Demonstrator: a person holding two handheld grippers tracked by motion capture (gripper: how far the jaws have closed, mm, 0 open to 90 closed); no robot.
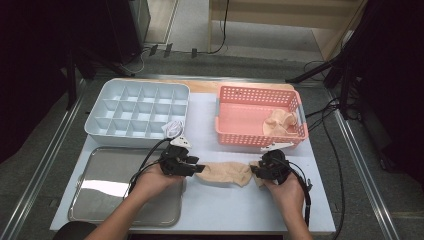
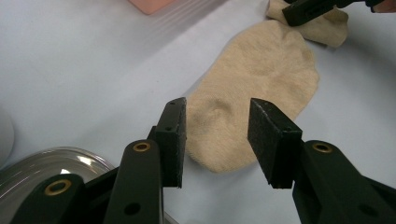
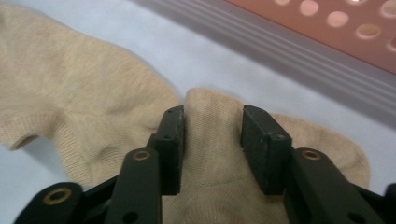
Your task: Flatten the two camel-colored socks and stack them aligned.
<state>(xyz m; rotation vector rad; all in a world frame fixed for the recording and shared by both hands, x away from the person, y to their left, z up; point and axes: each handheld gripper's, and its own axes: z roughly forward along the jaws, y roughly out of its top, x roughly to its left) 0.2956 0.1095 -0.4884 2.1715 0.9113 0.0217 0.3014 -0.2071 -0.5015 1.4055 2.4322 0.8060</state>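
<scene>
On the tabletop [image 1: 210, 200], seen from the high view, a beige sock [image 1: 225, 173] lies flat between the two hands. The left hand-held gripper [image 1: 197, 169] sits at the sock's left end and the right hand-held gripper [image 1: 256, 172] at its right end. Behind them stand a white divider box [image 1: 100, 107] and a pink basket [image 1: 295, 102] with another sock [image 1: 279, 122] inside. A steel tray [image 1: 100, 200] lies at the front left, under the left forearm.

From the left gripper view, the left hand-held gripper [image 2: 217, 140] has its jaws partly open, with a clear gap between the pads. The rounded end of the sock [image 2: 261, 74] lies just below and between them, and the pads do not press on it. The rim of the tray [image 2: 56, 158] shows at the lower left. The other gripper's jaw rests on the sock's far end, at the top right.

From the right gripper view, the right hand-held gripper [image 3: 212, 140] also stands partly open. A raised fold of the sock [image 3: 93, 102] sits between the pads; the left pad seems to touch the cloth, but a firm grip cannot be told. The basket [image 3: 355, 32] wall runs just beyond.
</scene>
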